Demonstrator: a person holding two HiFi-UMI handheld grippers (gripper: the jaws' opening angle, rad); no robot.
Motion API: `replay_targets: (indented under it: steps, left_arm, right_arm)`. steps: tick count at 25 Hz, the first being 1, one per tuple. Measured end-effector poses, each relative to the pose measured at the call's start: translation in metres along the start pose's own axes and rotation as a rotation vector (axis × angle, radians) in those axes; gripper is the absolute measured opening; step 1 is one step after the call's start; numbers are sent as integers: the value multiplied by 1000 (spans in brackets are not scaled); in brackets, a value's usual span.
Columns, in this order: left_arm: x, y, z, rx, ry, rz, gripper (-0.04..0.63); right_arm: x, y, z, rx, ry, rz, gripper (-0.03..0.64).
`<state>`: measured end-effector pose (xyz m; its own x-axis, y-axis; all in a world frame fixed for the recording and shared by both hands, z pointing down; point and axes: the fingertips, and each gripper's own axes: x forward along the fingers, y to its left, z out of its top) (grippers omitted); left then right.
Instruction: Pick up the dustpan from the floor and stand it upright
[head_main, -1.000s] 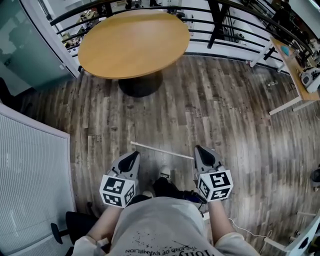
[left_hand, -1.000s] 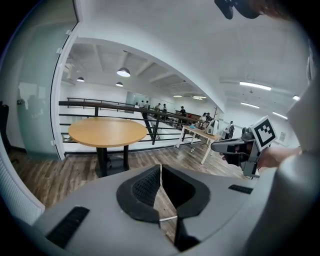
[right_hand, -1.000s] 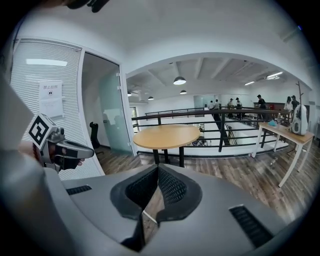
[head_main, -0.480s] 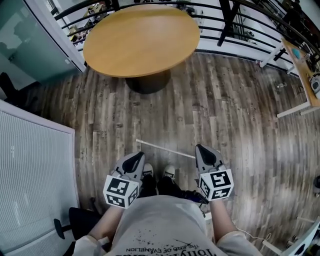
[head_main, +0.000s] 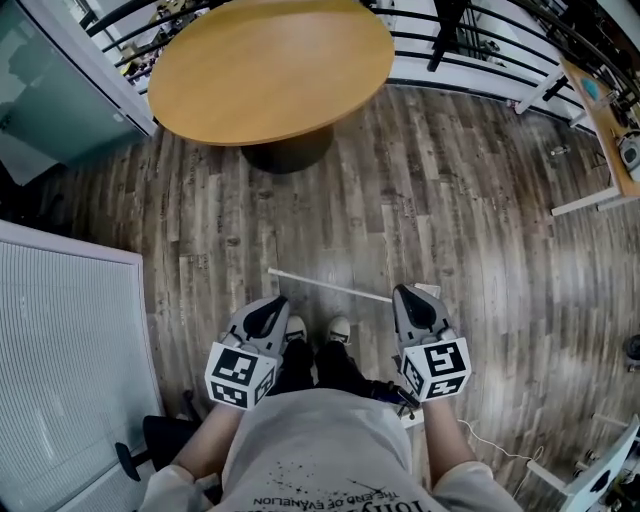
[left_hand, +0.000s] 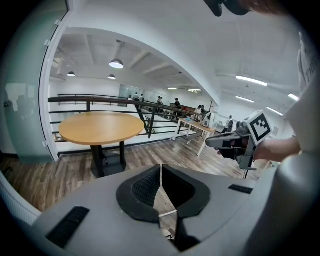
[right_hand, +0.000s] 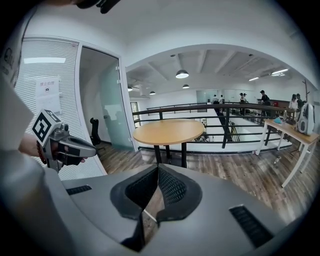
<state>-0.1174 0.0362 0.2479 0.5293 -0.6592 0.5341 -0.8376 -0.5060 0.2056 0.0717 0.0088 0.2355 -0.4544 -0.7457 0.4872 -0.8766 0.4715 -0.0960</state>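
The left gripper (head_main: 268, 312) is hanging low over the wood floor (head_main: 470, 230), its jaws clenched together with nothing between them; the left gripper view (left_hand: 160, 172) is showing only a narrow slit of floor below the pads. The person's torso is covering the arm behind its marker cube. Just to its right, two shoes (head_main: 338, 328) are peeking out, cut off by the body.

The dustpan (head_main: 330, 285) is lying flat on the floor just ahead of the shoes, between the two grippers and touched by neither. Only its thin white handle is showing plainly, running from near the left gripper's tip across to the right. Its right end is disappearing behind the right gripper (head_main: 412, 305), so the pan itself is hard to make out.

The right gripper is likewise clenched and empty (right_hand: 157, 175). Farther off, a round wooden table (head_main: 270, 60) is standing, its top edge cropped.
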Motion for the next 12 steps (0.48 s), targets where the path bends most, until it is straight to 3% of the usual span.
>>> replay_targets:
  steps: [6, 12]
  left_arm:
    - [26, 9, -15, 137, 30, -90, 33]
    - [62, 32, -34, 127, 71, -86, 33]
  right_arm:
    - [31, 1, -13, 4, 16, 21, 26]
    - [66, 2, -45, 15, 59, 43, 26]
